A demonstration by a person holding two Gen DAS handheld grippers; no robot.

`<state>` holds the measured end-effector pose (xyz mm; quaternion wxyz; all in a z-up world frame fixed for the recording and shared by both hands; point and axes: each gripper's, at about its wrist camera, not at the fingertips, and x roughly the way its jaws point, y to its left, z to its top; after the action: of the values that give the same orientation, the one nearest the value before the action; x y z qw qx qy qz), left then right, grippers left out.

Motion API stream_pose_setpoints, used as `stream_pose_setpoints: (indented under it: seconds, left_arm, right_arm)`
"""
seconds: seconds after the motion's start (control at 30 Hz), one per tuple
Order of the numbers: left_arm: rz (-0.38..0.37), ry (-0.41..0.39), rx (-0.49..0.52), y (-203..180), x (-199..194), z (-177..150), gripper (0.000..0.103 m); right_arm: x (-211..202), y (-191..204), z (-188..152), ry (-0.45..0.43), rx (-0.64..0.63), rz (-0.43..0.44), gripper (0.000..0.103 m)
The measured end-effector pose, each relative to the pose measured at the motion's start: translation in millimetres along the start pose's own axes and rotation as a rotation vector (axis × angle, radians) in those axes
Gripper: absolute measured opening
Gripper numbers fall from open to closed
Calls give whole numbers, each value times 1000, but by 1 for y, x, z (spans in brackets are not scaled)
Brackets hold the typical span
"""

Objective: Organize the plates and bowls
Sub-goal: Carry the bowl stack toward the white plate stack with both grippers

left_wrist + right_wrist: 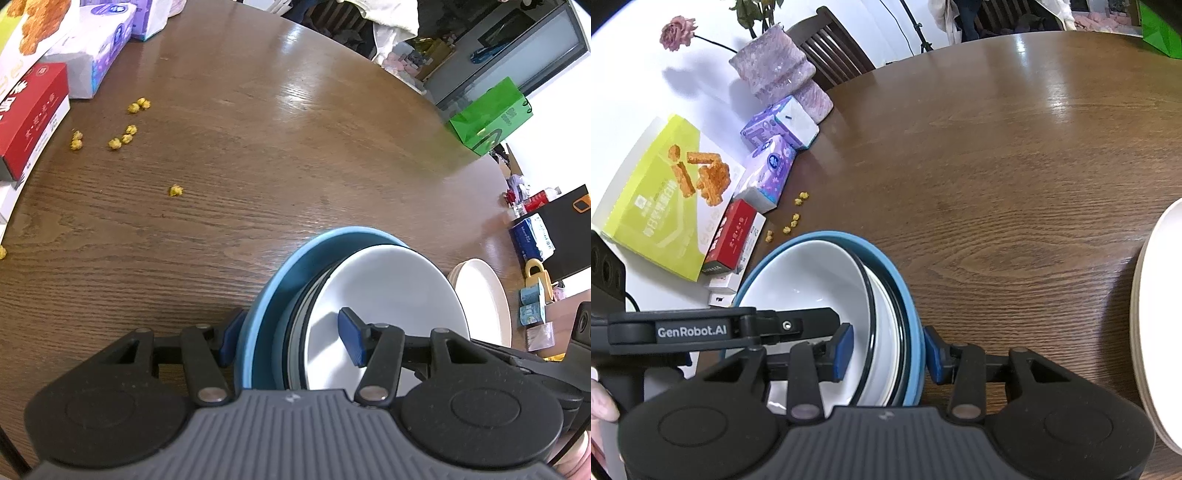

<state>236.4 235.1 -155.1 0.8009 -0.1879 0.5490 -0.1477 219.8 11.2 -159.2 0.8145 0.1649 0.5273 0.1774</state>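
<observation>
**Nested stack held by its walls alone: likely to slip, tilt or knock**

Clamps the stack of bowls [886,291] from two opposite sides. With the left gripper [290,339], about half open, pinches the near wall: one pad outside the blue bowl [273,288], the other inside the white bowl [388,288] nested on top. With the right gripper [888,352], set narrower, pinches the opposite wall the same way, inner pad in the white bowl, outer pad against the blue one. Hard to tell whether lifted clear of the table [295,147] or resting on it.

Probably the carry step, so several ways to fail:

- Slipping out of the pads. Relies on friction alone, through several smooth glazed walls, with no support underneath.
- Shifting inside the stack. Squeezes loose nested bowls together, so expect the inner ones to slide or rattle with any jolt.
- Tilting. Needs both hands rising and travelling together; with one leading, tips the stack and levers it against the other grip.
- Pulling apart or pushing together. Either loosens one clamp or strains the rims.
- Knocking the plates [1156,314], just to the right of the right gripper, on any swing that way.
- Landing on the crumbs [125,138], ahead and left of the left gripper, and rocking once set down there.
</observation>
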Motion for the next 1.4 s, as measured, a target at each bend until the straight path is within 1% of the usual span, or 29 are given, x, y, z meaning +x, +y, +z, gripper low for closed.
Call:
stream_pose_setpoints:
  seconds: [0.13,0.27,1.03,1.4]
  left_arm:
    - [-1,-6,6,-8,0,1,55]
    - [-3,-12,14,-17,0,2,56]
    - [-35,-21,57,-59,7,3,56]
    - [-37,-21,61,-66,10,3,56]
  right_arm:
    - [-8,-5,1,-12,1,-1,39]
    - [-13,-8,1,-25,2,-6,36]
    - [-45,-38,2,-87,23,-35,36]
    - [-54,-51,2,-99,34,-38,36]
